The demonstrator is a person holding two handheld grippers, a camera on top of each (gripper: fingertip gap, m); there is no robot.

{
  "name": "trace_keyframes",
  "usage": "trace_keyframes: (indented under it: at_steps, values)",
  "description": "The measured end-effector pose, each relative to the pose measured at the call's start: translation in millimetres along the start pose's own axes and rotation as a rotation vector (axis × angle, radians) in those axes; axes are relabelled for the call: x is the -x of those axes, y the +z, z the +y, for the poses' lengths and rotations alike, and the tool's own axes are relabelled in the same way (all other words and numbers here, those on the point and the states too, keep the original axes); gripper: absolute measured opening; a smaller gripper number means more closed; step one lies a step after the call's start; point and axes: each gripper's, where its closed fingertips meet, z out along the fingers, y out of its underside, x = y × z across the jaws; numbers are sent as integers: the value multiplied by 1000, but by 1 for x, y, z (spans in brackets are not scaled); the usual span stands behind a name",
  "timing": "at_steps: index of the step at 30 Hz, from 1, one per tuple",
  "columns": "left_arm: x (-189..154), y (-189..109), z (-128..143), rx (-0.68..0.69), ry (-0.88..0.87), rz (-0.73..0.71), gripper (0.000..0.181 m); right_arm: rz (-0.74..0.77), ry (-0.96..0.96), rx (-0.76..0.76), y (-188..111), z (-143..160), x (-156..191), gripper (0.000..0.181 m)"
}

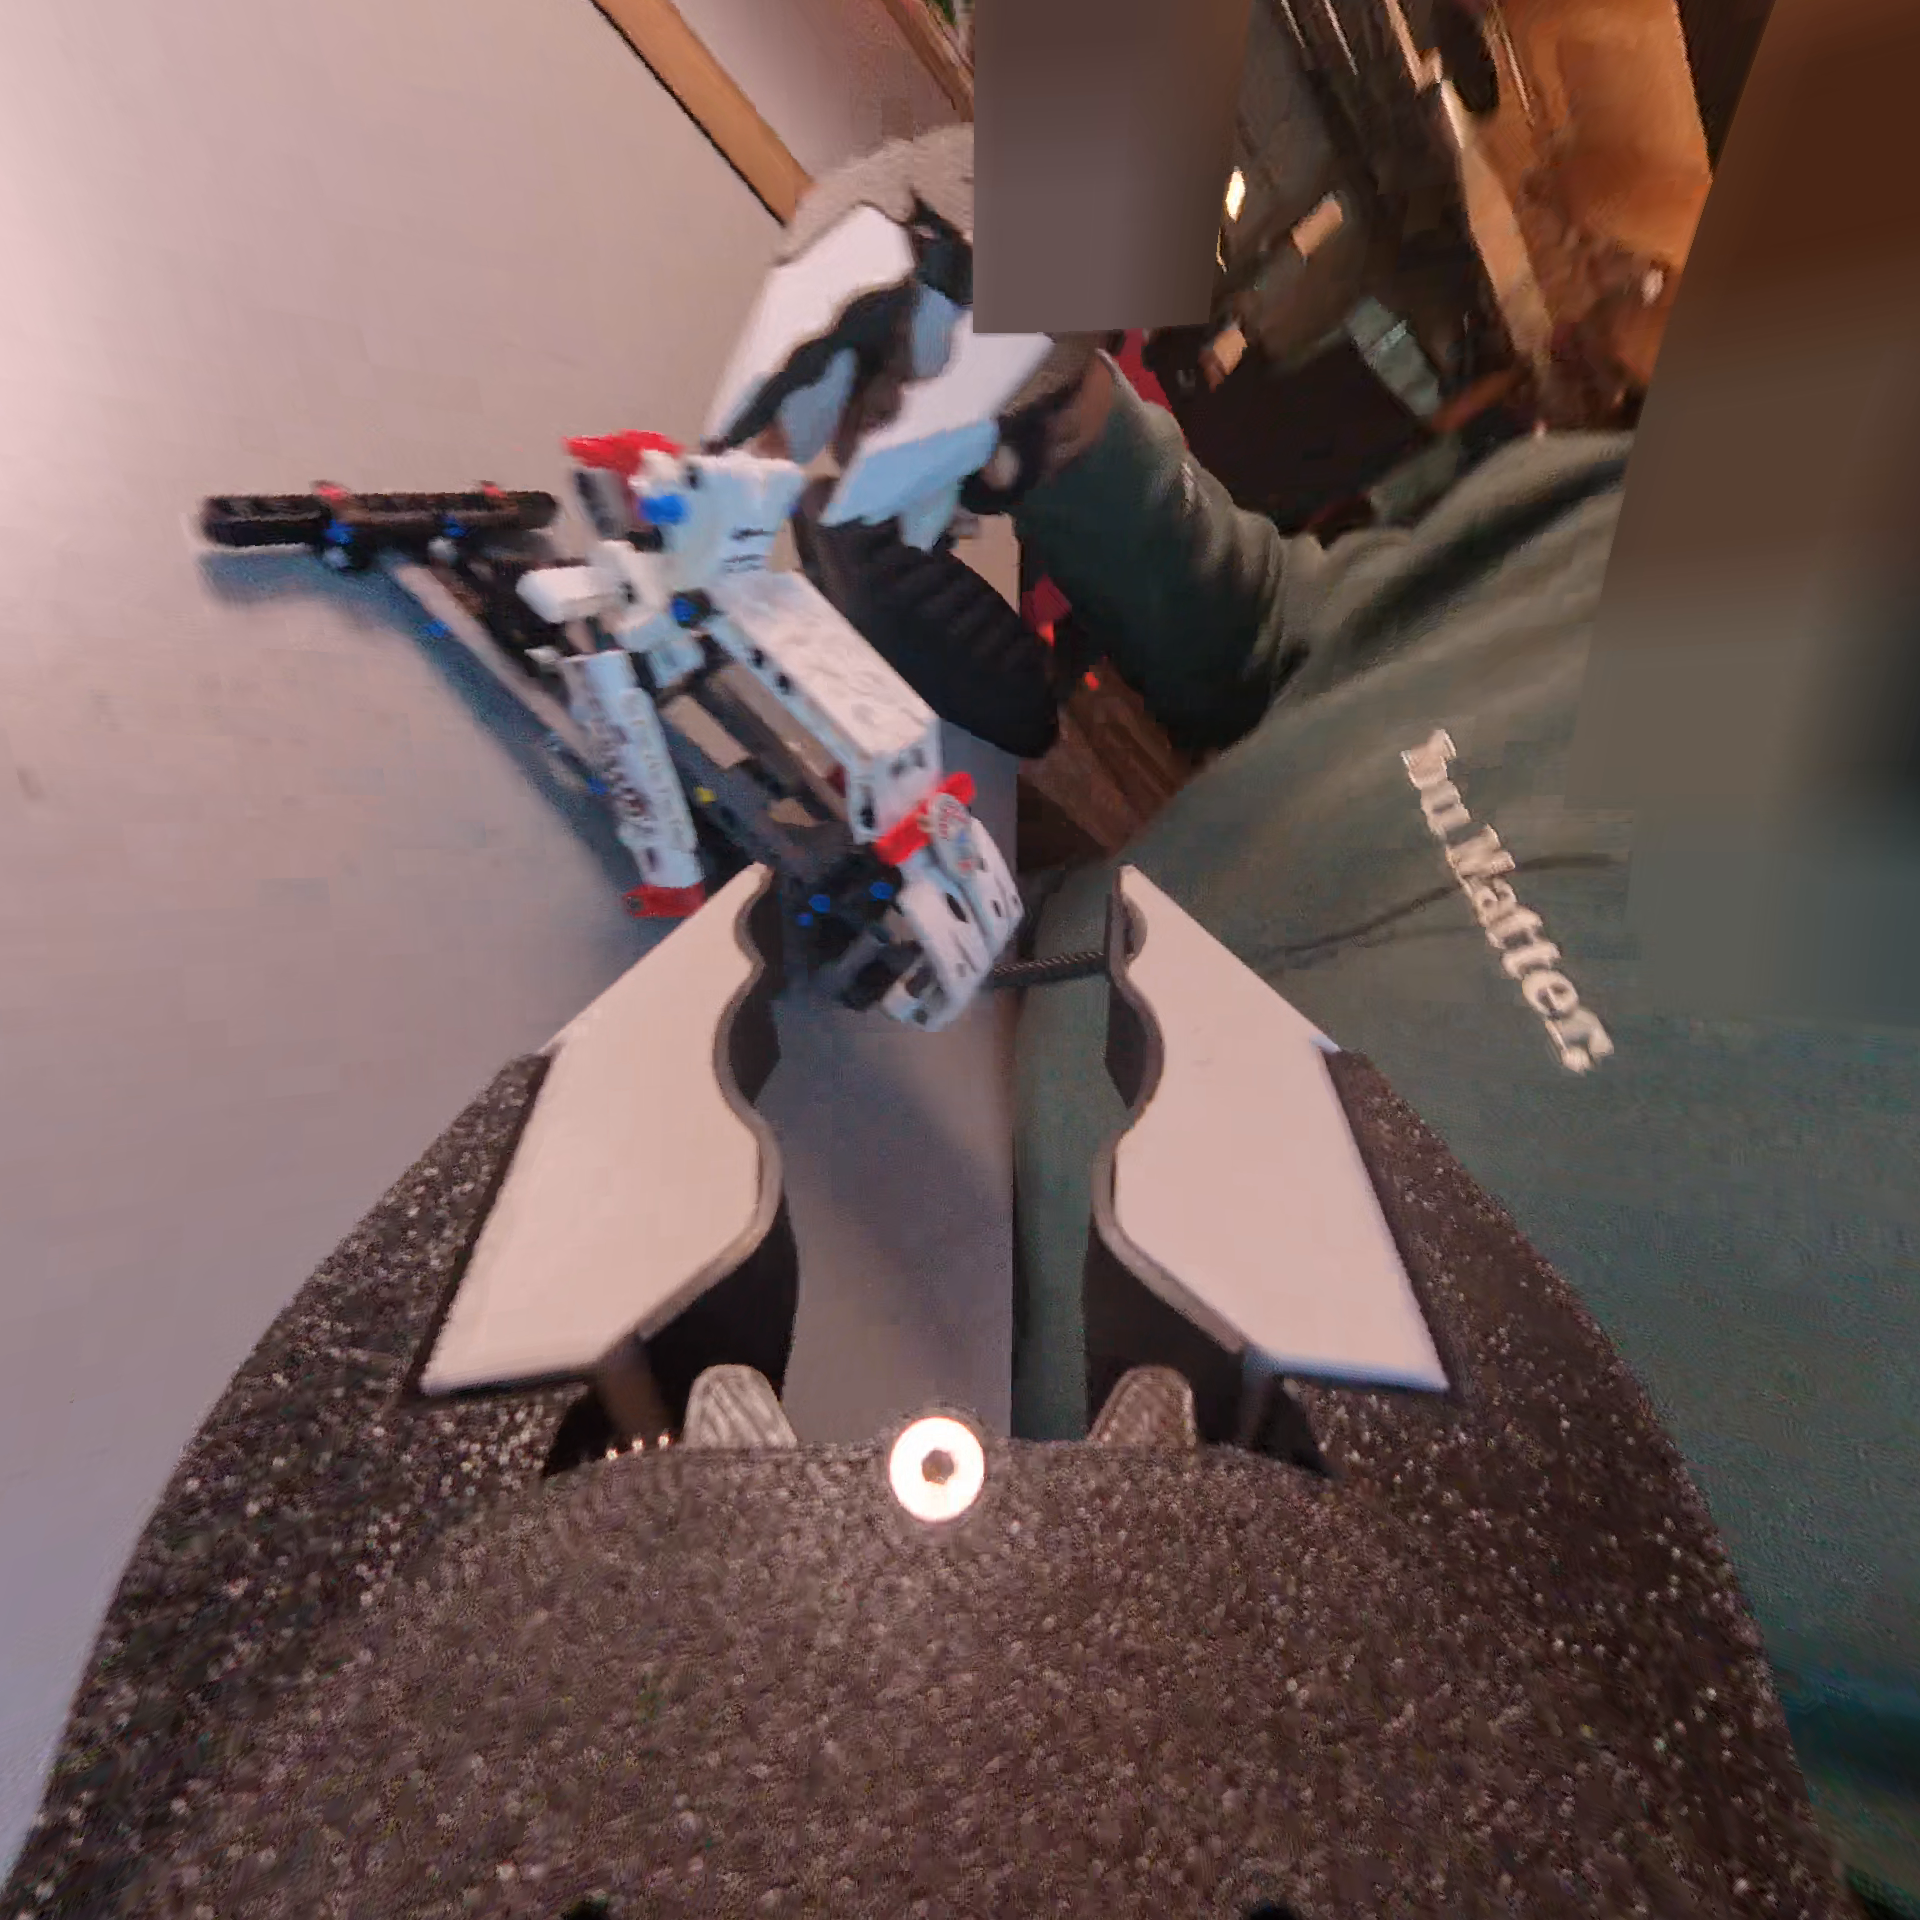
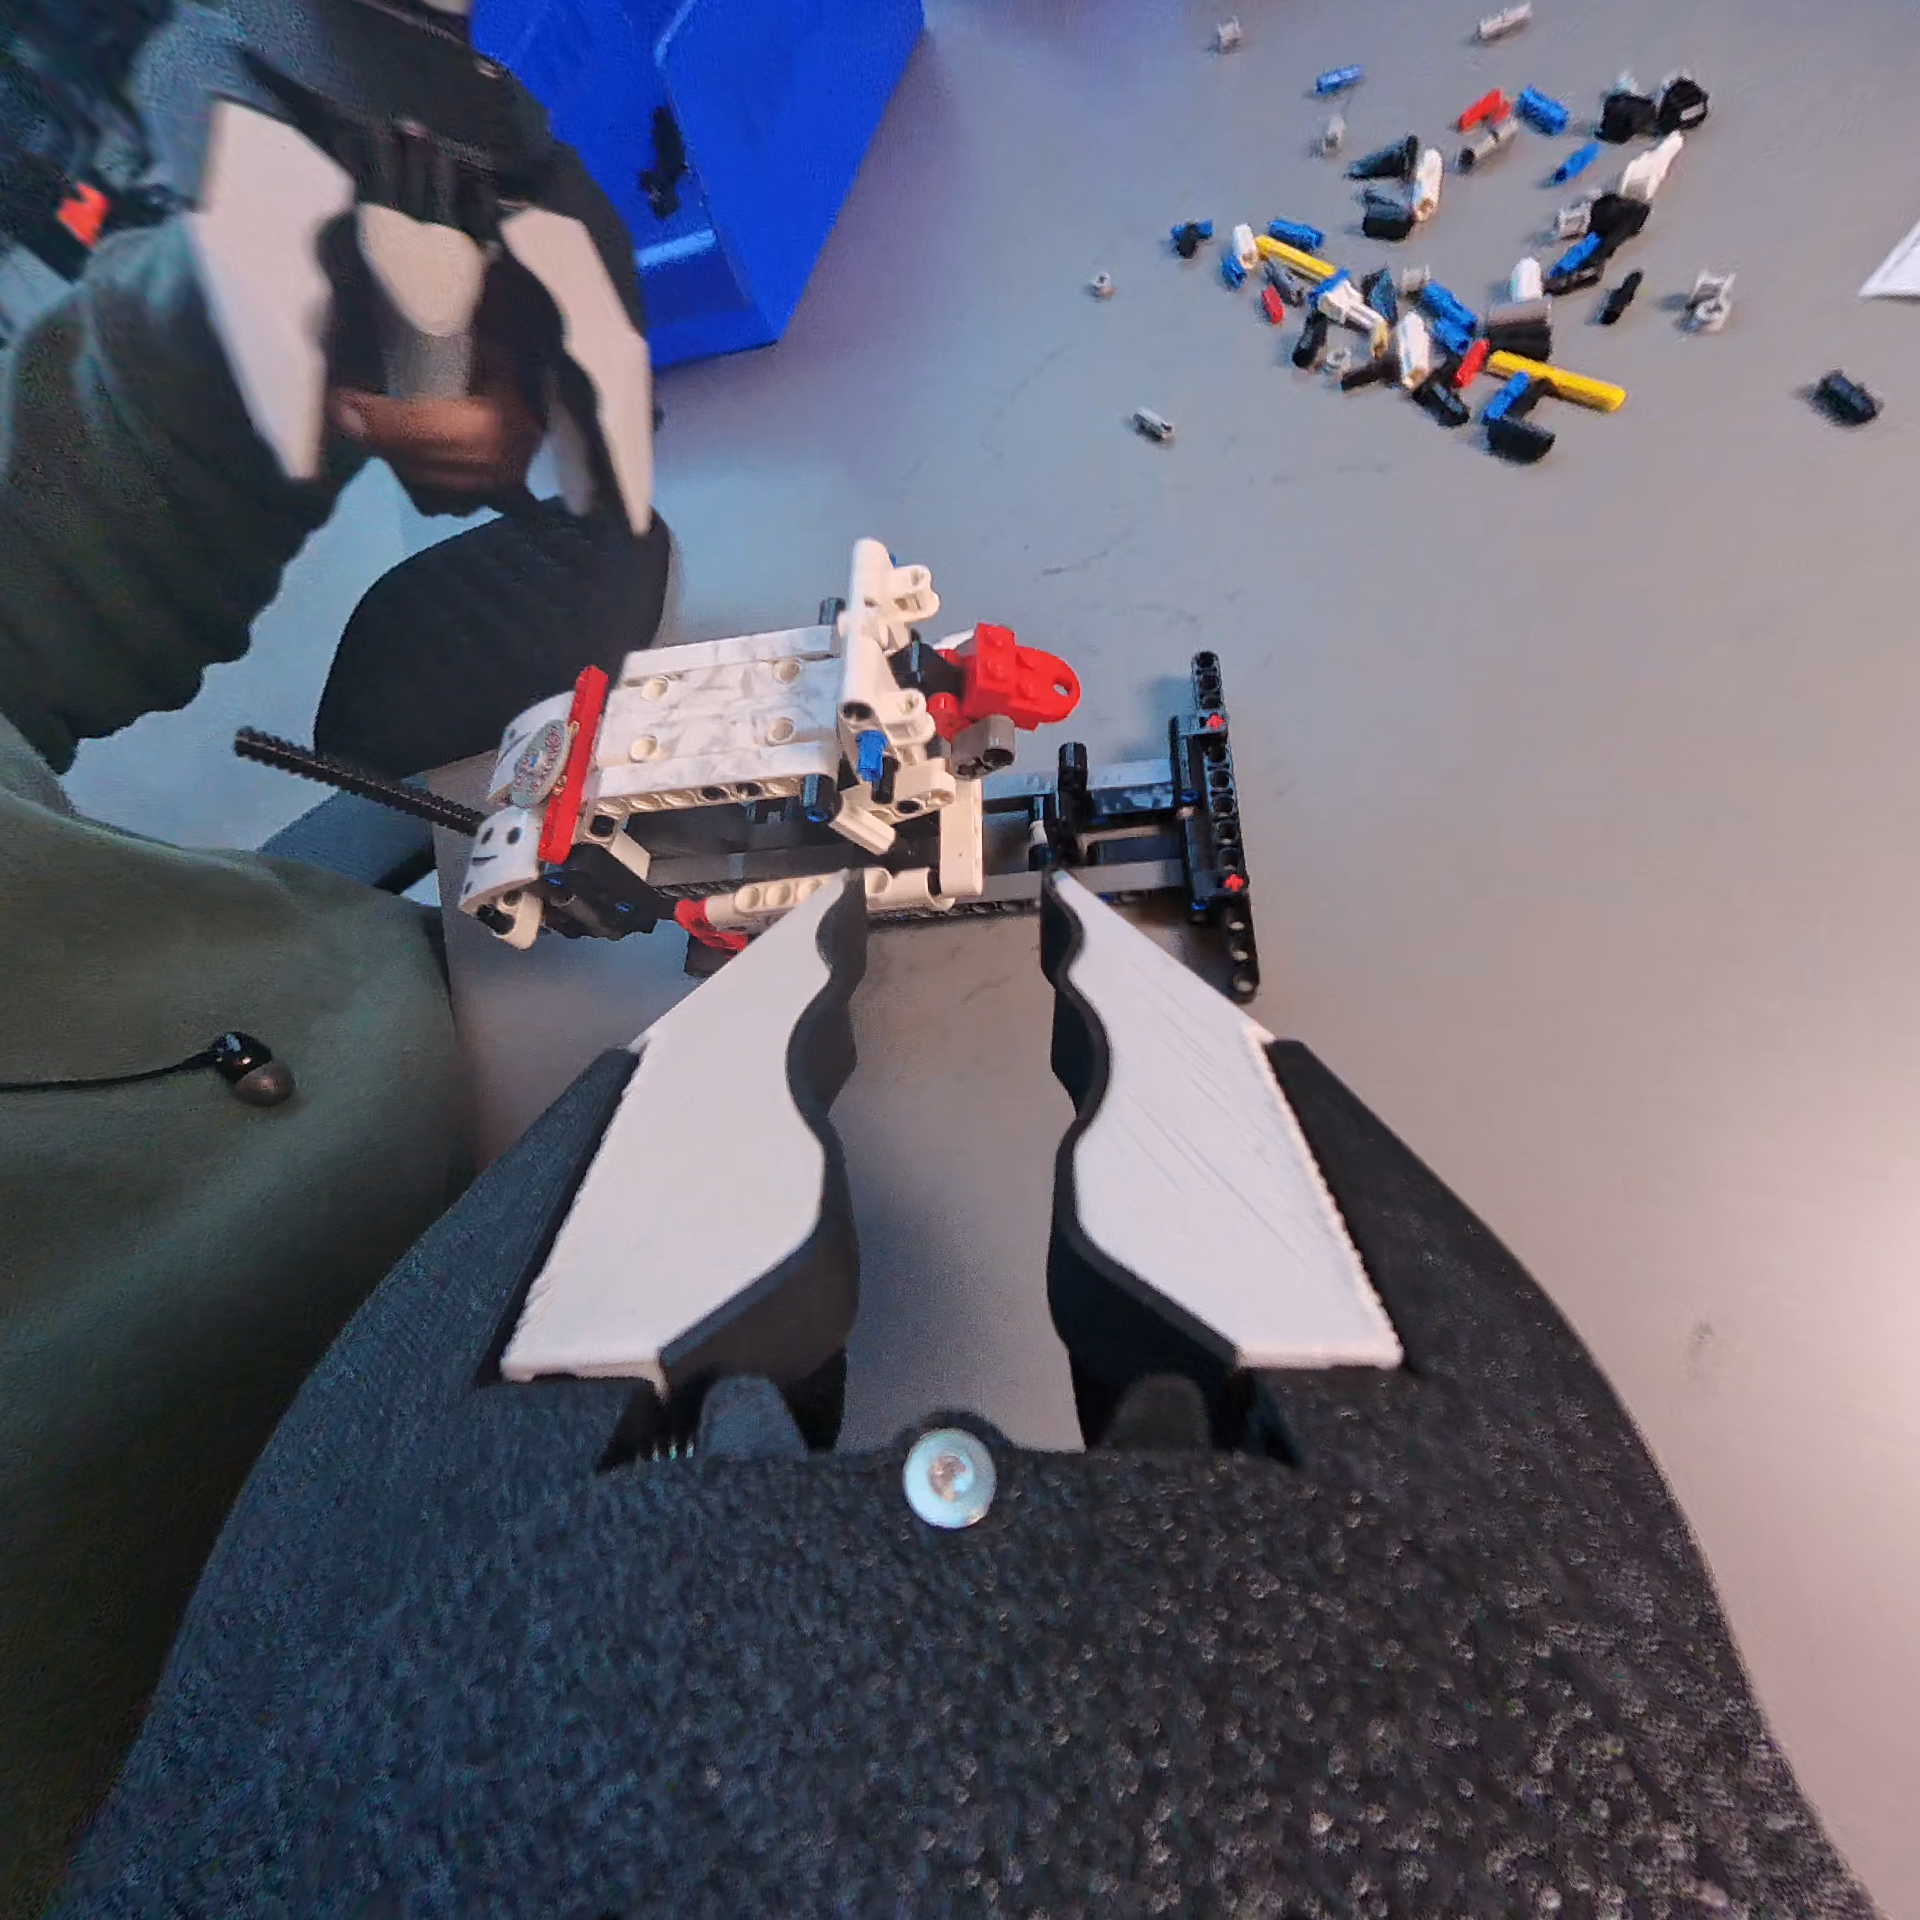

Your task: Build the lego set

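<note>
— Where do we have the white, black and red lego model (image 2: pixel 790 769) of beams and panels?

— It lies on the pale grey surface (image 2: pixel 1455 727), close to the edge nearest the person in the dark green sweatshirt (image 1: pixel 1558 1039). In the right wrist view its white-panelled body sits just beyond the tips of our right gripper (image 2: pixel 945 894), with a red block on top and a black beam frame (image 2: pixel 1216 821) at its far right end. A thin black toothed rod (image 2: pixel 353 779) sticks out from its left end, past the edge of the surface.

— And our jaws on that side?

— Parted moderately, with nothing between them; the bare surface shows through the gap. We cannot tell whether the tips touch the model.

— What about our left gripper (image 1: pixel 940 904)?

— Its jaws stand wide and empty too. In the left wrist view the near end of the model, a white curved piece with a red bar, lies between and just beyond the tips. The picture is blurred, so we cannot tell whether there is contact.

— What else do we see?

— A scatter of small loose pieces (image 2: pixel 1455 281), blue, black, white, red and yellow, lies well apart from the model on the far right of the surface. A bright blue plastic bin (image 2: pixel 748 156) stands farther back, to the left.
</note>
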Motion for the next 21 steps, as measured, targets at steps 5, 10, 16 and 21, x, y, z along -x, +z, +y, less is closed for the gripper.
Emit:
trace_keyframes:
  at_steps: [5,10,16,21]
  values:
    - [52,25,-10,-12,-227,-37,41,-209,-125,52,-3,-32,1,29]
    - [67,44,-14,107,-194,-74,35,-504,-14,216,22,-56,-4,26]
    - [67,52,0,242,-201,18,27,-742,145,433,55,-48,-16,25]
    - [73,55,1,275,-187,27,16,-840,190,574,67,-29,-16,23]
